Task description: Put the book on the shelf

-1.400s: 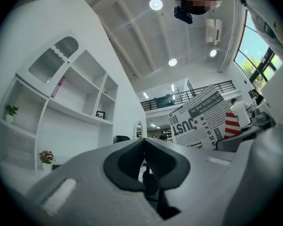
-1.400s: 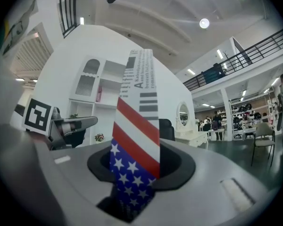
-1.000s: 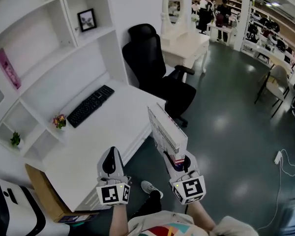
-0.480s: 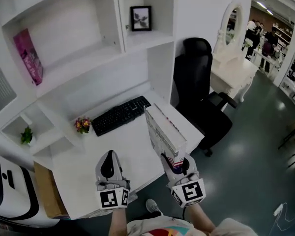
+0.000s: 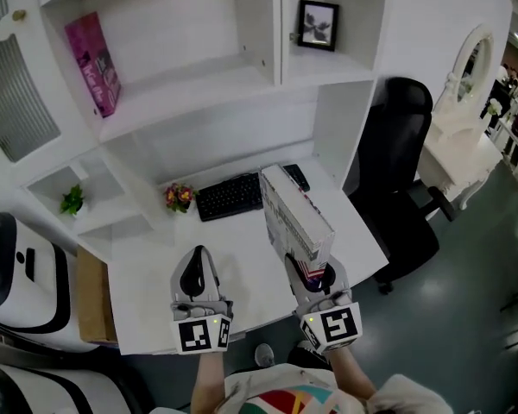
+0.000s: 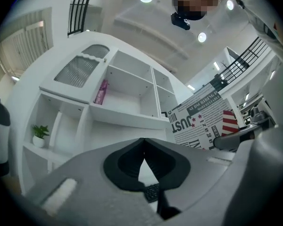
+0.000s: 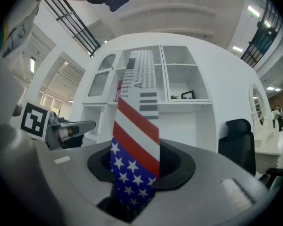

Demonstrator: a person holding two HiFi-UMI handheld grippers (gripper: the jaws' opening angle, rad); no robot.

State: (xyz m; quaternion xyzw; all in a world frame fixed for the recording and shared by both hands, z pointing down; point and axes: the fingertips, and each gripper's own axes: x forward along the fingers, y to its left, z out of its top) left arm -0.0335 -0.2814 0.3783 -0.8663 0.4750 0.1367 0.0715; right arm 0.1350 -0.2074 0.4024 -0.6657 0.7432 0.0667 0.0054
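Note:
The book [image 5: 295,214], with newspaper print and a stars-and-stripes cover, stands on edge above the white desk [image 5: 233,270], and my right gripper [image 5: 312,272] is shut on its near lower end. In the right gripper view the book [image 7: 137,126] rises between the jaws of the right gripper [image 7: 134,173] and hides part of the shelf. My left gripper [image 5: 197,255] hovers beside it over the desk's near edge, shut and empty; in its own view the left gripper [image 6: 143,147] has pads meeting. The white shelf unit [image 5: 190,84] stands behind the desk.
A pink book [image 5: 92,63] leans in the upper left shelf bay, and a framed picture [image 5: 317,24] stands in the right bay. A keyboard [image 5: 242,195], small flowers [image 5: 179,197] and a potted plant [image 5: 72,201] are on the desk. A black chair [image 5: 406,179] stands right.
The view has swung from the chair and room round to the desk and shelf, which now lie straight ahead. Both grippers keep their places; the book stays in the right one.

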